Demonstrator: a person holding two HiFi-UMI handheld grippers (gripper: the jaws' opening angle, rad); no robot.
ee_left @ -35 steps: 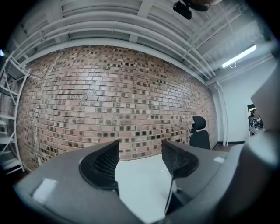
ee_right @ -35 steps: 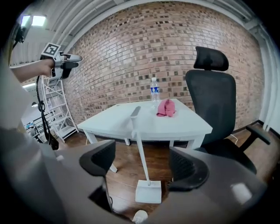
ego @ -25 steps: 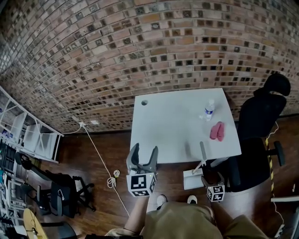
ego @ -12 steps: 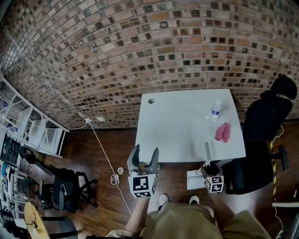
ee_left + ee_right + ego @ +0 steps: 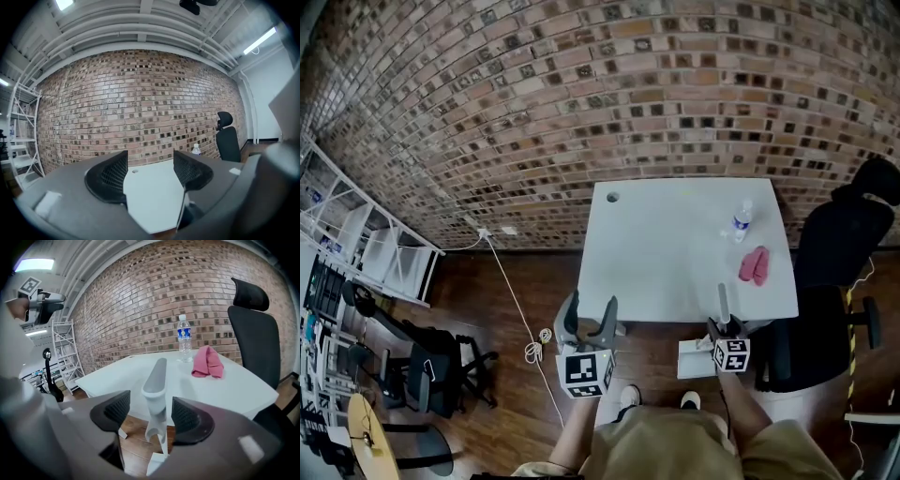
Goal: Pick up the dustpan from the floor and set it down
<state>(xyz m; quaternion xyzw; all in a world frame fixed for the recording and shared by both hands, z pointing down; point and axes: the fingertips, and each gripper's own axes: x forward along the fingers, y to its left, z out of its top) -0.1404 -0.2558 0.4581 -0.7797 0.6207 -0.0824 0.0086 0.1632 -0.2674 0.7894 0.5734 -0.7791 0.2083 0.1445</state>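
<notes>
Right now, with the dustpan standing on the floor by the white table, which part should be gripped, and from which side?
Grip the dustpan by its upright handle, high up, coming from the person's side. It stands narrow and clear of the table edge, so jaws fit either side. The jaws of the right gripper have just been closing around it, not yet touching.

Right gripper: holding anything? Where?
Nothing yet. The right gripper has just been closing its jaws around the grey handle of the white plastic dustpan, with gaps either side. The left gripper is empty.
</notes>
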